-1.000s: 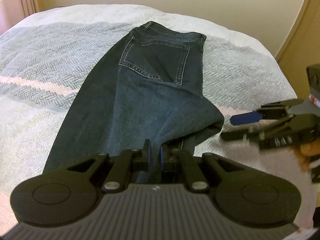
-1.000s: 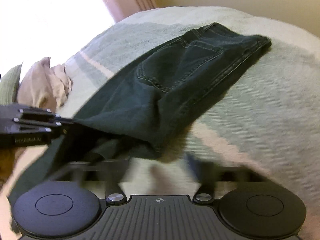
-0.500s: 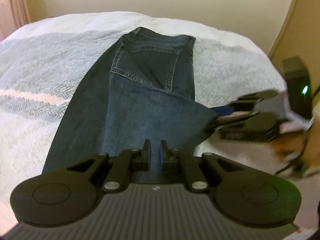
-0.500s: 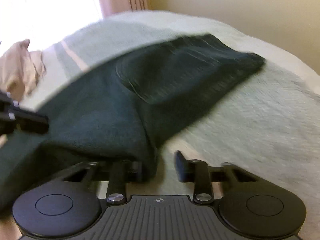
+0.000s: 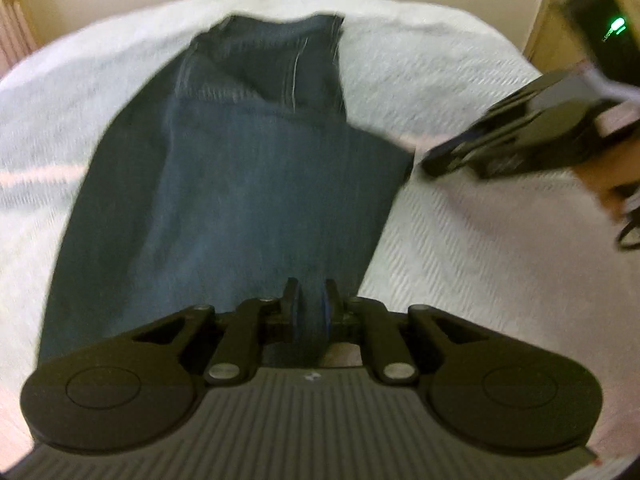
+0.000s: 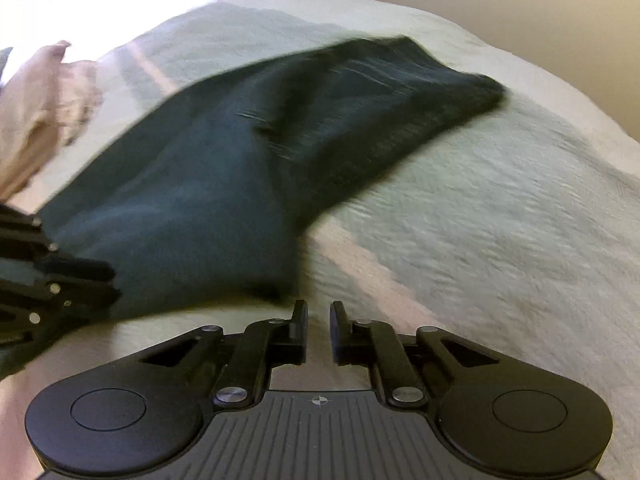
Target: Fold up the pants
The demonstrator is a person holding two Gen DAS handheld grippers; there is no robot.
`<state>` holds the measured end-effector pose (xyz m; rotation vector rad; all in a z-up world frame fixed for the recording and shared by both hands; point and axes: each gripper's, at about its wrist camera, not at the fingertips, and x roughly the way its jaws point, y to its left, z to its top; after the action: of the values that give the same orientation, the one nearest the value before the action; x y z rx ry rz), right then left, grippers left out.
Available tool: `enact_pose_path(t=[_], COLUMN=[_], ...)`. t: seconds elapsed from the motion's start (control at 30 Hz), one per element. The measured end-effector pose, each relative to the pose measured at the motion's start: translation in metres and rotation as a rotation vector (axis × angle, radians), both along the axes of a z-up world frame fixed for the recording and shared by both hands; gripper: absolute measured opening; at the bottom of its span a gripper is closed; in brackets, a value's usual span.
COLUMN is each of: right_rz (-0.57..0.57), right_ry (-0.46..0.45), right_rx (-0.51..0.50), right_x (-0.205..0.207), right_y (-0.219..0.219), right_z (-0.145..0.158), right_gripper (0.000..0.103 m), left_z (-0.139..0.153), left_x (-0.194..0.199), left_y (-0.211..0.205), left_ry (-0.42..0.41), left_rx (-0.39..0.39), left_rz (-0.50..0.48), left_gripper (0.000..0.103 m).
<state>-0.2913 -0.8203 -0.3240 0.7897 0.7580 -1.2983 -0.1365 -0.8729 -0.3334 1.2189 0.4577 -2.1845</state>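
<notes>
While the left hand-held gripper (image 5: 310, 300) stays out of nothing and pinches a fold of dark denim between its blue pads, its jaws are easing slightly apart yet the cloth sits between them; the pants (image 5: 240, 184) lie lengthwise on the bed (image 5: 460, 240), waistband toward 12 o'clock and the hem end drawn down to 6 o'clock. At 3 o'clock in the left wrist view the right hand-held gripper (image 6: 319, 316) sits just beside the cloth's corner, its jaws closing with nothing between them, only bedspread beneath. By my reading, the lengthwise fold is done and the crosswise fold is being set up; next the right side needs a fresh bite on the hem corner. Denim looks heavy and matte, the bedspread a pale herringbone weave. A beige cloth (image 6: 44, 100) lies crumpled at 10 o'clock.
</notes>
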Motion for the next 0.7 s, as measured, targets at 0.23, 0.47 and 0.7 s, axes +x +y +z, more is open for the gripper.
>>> enact_pose_path(t=[0.23, 0.47, 0.7], right_rz=[-0.042, -0.120, -0.253], right_ry=[-0.125, -0.256, -0.467], right_rx=[-0.059, -0.109, -0.016], right_x=[-0.047, -0.113, -0.163], right_y=[-0.022, -0.125, -0.212], right_z=[0.025, 0.025, -0.016], right_gripper=[0.044, 0.051, 0.029], left_z=[0.016, 0.024, -0.020], left_x=[-0.009, -0.063, -0.080], left_y=[0.000, -0.029, -0.051], left_ry=[0.025, 0.106, -0.006], left_rx=[-0.034, -0.074, -0.008], left_rz=[0.052, 0.105, 0.129], left_gripper=[0.011, 0.014, 0.017])
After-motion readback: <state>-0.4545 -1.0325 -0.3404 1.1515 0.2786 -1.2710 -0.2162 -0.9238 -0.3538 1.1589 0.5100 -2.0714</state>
